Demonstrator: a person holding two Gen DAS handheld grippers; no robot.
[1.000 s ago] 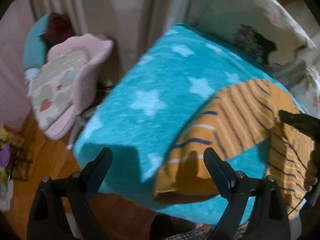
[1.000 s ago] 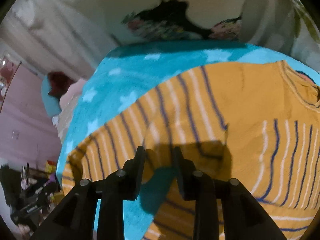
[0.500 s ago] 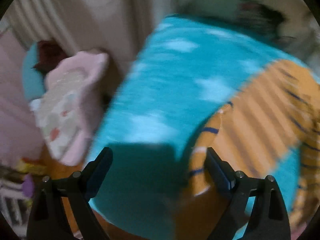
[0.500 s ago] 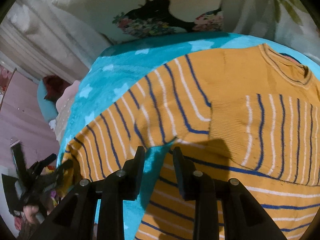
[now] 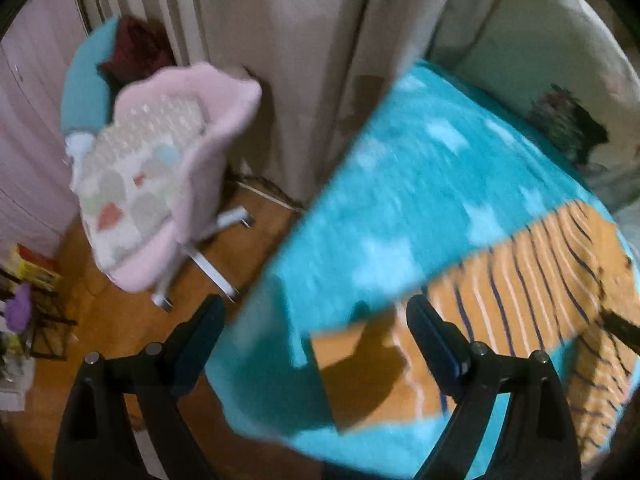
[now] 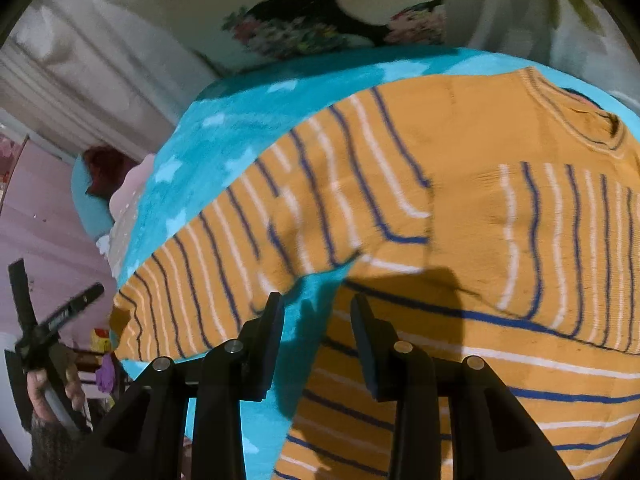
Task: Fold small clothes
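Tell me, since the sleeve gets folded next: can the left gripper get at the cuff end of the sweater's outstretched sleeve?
Probably yes. The left gripper is open, the sleeve cuff lies flat on the turquoise blanket just ahead of its fingers, and nothing sits between them.

A: Where does the sweater lie?
B: On the blanket, filling the centre and right of the right wrist view, its sleeve stretching to the lower left.
A: And behind it?
B: A pillow at the top of the frame, past the blanket's far edge.
A: The left wrist view?
B: The chair stands at left on the floor, a cushion on its seat, the curtain behind; the blanket fills the right.
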